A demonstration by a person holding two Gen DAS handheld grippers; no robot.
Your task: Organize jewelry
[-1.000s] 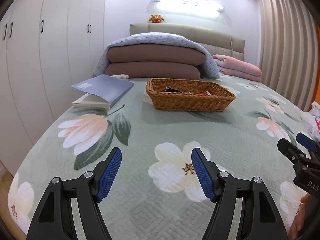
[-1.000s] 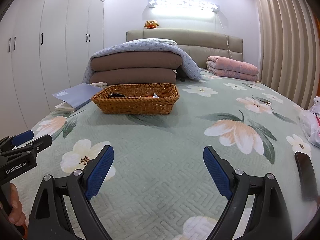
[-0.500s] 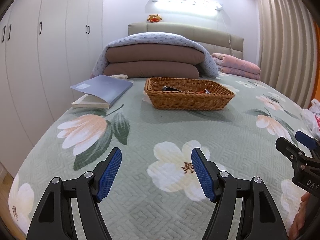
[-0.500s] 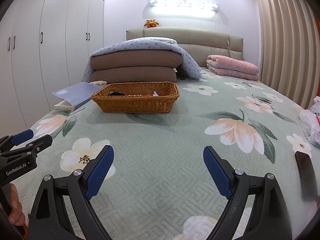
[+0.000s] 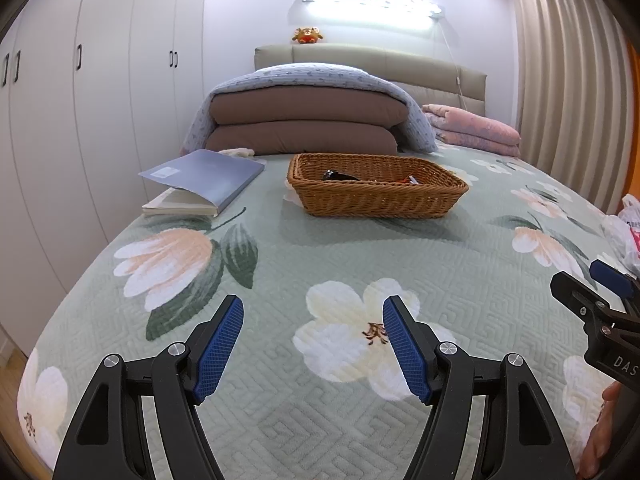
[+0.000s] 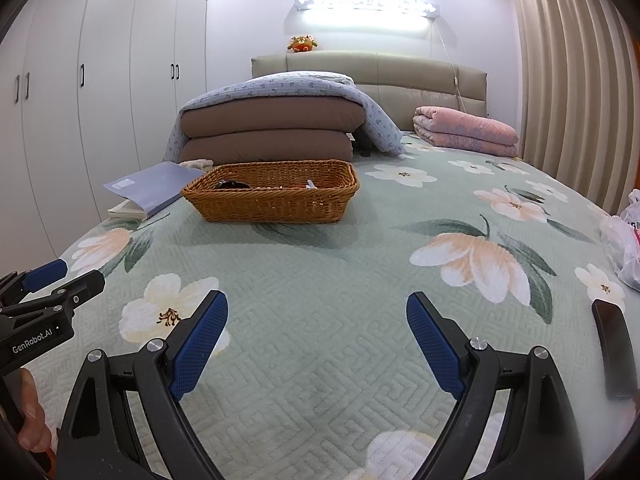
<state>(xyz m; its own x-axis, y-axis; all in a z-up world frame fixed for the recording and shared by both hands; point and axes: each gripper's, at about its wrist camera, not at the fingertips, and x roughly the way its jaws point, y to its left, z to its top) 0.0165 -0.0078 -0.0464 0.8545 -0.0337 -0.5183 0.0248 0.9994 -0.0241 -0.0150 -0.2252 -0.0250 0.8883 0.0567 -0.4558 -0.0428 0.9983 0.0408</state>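
A brown wicker basket [image 5: 376, 196] stands on the flowered bedspread ahead of both grippers; it also shows in the right wrist view [image 6: 272, 200]. Small items lie inside it, among them a dark one [image 5: 340, 176]; most of the contents are hidden by the rim. My left gripper [image 5: 313, 346] is open and empty, low over the bedspread, well short of the basket. My right gripper [image 6: 317, 342] is open and empty, to the right of the left one.
A blue book [image 5: 200, 180] lies left of the basket. Folded brown quilts [image 5: 304, 124] and a pink blanket [image 6: 464, 132] sit at the headboard. A dark phone [image 6: 614, 354] and a plastic bag [image 6: 626, 240] lie at the right. Wardrobes line the left.
Both views have shifted very slightly; the basket sits a touch lower in the left wrist view. Both grippers stay open and empty.
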